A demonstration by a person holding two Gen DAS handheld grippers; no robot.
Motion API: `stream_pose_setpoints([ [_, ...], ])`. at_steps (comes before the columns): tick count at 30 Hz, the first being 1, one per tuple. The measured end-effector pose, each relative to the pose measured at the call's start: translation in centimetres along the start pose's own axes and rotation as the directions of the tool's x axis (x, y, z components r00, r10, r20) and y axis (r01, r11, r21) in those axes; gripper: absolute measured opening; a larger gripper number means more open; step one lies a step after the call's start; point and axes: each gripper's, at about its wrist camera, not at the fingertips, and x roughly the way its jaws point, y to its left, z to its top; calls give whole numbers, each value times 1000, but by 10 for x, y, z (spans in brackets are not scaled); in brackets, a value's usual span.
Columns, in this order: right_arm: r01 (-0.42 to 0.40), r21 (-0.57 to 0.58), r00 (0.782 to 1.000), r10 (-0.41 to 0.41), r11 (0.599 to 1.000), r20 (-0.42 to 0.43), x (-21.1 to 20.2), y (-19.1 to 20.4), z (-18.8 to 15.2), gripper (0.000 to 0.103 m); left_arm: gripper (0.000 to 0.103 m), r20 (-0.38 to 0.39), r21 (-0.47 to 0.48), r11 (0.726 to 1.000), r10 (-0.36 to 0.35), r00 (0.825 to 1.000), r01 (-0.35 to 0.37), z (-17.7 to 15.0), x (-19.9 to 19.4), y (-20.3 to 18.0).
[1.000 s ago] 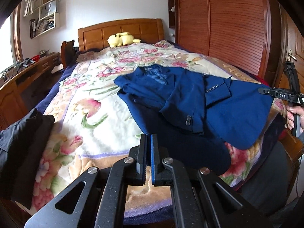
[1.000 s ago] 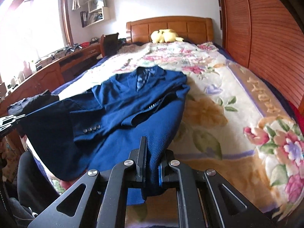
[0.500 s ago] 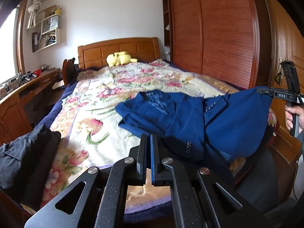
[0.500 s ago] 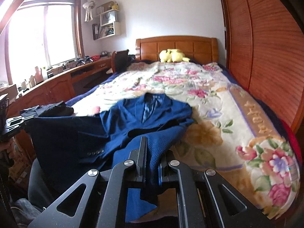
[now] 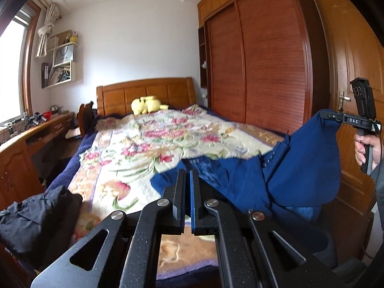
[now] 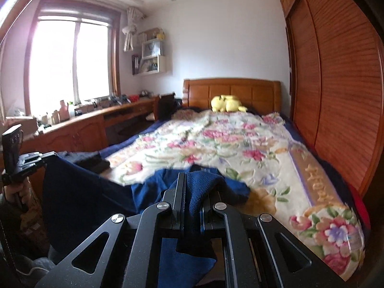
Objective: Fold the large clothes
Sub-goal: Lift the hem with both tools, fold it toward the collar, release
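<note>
Straight ahead of my left gripper (image 5: 188,175), the jacket (image 5: 300,168) is lifted off the bed (image 5: 115,168) at its near end. Between these jaws I see only a thin blue strip, and they're clamped right down on it, so I read it as the jacket's hem edge pinched tight. Off to the right and a little higher, my right gripper (image 5: 328,116) holds the other corner, cloth bunched in it, and the blue panel hangs between the two like a curtain. The collar end (image 5: 199,162) lies beyond my fingertips on the quilt. Down to the left sits a dark garment (image 5: 36,216), untouched.

Over to the right wrist view: this gripper (image 6: 192,184) is clenched on a thick fold of jacket (image 6: 192,204), cloth spilling out below the jaws. Far to the left, the left gripper (image 6: 48,156) is pulling its corner taut, with the panel (image 6: 79,192) drooping beneath. Just past my fingertips the jacket's upper part (image 6: 153,182) rests on the quilt (image 6: 240,148).

By my reckoning, one sleeve is already folded in, judging by the cuff buttons (image 5: 268,158) on the body. This bottom-to-collar fold is in hand, hem raised but not laid down. Left to do: carry it forward, release, smooth, then perhaps the dark garment.
</note>
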Motion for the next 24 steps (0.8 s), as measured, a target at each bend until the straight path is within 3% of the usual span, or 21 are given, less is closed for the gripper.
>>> stream_pose_setpoints([
  [4,28,11,1000,-28,1000,15,4,-19,-6,8,3,18,5,1000,6,1000,-6,8,7,7],
  [7,51,24,998,-51,998,-23,29,-37,-19,8,3,-9,0,1000,22,1000,-22,6,36,20],
  [12,80,62,988,-71,995,-134,114,-75,-49,8,3,-85,-24,999,45,995,-47,2,108,44],
  [16,117,51,983,-108,992,-150,191,-108,-60,8,3,-120,4,996,94,988,-95,8,174,63],
  [24,198,3,974,-196,980,-112,315,-124,-16,8,3,-141,9,986,166,976,-166,48,271,98],
])
